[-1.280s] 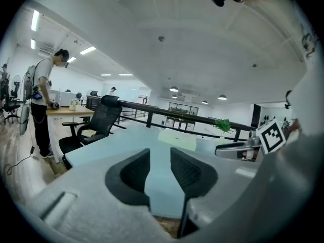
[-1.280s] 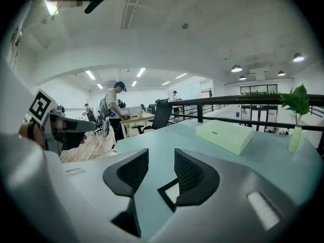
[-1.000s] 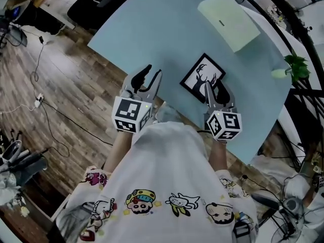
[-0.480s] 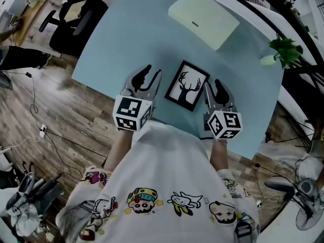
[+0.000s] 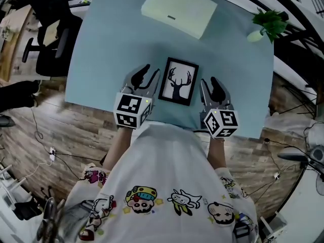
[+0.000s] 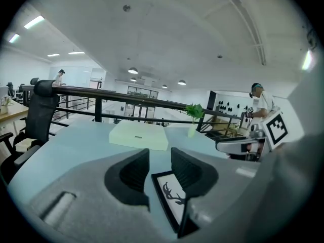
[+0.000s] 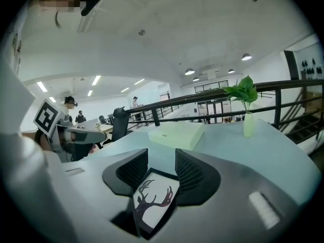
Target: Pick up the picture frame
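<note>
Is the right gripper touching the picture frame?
Apart. The head view shows a strip of blue table between the open right gripper and the picture frame.

Picture frame (image 5: 177,81): black border, white sheet, black stag-head silhouette. Table (image 5: 111,39): plain pale blue. Box (image 5: 178,9) at 12 o'clock: pale yellow-green. Plant (image 5: 268,18) at 2 o'clock: green leaves, white vase (image 5: 254,36). Left tongs (image 5: 152,75) and right tongs (image 5: 208,86): grey bodies, black pads, white cubes with black square markers. Floor (image 5: 86,135): brown wood planks.

Head view looks steeply down; both gripper views skim the table (image 5: 101,49), sharing the picture frame (image 5: 177,81).
</note>
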A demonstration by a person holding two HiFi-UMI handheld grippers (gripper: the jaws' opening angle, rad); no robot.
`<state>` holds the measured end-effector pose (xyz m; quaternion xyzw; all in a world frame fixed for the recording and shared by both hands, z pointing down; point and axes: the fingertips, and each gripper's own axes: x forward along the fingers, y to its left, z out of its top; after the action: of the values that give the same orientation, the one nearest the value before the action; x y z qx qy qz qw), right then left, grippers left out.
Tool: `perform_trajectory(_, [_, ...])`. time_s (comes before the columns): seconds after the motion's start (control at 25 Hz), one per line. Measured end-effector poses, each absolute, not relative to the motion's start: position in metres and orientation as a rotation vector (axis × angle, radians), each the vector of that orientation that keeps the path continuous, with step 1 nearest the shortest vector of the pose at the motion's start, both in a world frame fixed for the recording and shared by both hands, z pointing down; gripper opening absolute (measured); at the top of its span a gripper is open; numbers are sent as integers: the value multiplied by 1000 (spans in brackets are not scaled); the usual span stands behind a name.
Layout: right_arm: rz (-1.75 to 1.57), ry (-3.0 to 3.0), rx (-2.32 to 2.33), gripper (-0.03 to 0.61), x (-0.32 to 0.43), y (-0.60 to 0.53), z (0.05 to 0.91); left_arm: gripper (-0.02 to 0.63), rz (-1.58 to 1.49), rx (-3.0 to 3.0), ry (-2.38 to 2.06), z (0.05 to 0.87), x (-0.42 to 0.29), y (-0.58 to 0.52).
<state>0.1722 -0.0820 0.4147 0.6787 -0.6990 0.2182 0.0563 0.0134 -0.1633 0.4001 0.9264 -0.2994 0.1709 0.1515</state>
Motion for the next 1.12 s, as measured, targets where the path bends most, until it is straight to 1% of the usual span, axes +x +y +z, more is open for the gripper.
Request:
perform_trajectory(0.68, [762, -1988, 2179, 164, 178, -52, 438, 127, 620, 2655, -647, 439, 41, -147])
perform_trajectory(1.12, [873, -1965, 2129, 164, 174, -53, 468, 127, 739, 2541, -597, 495, 44, -138])
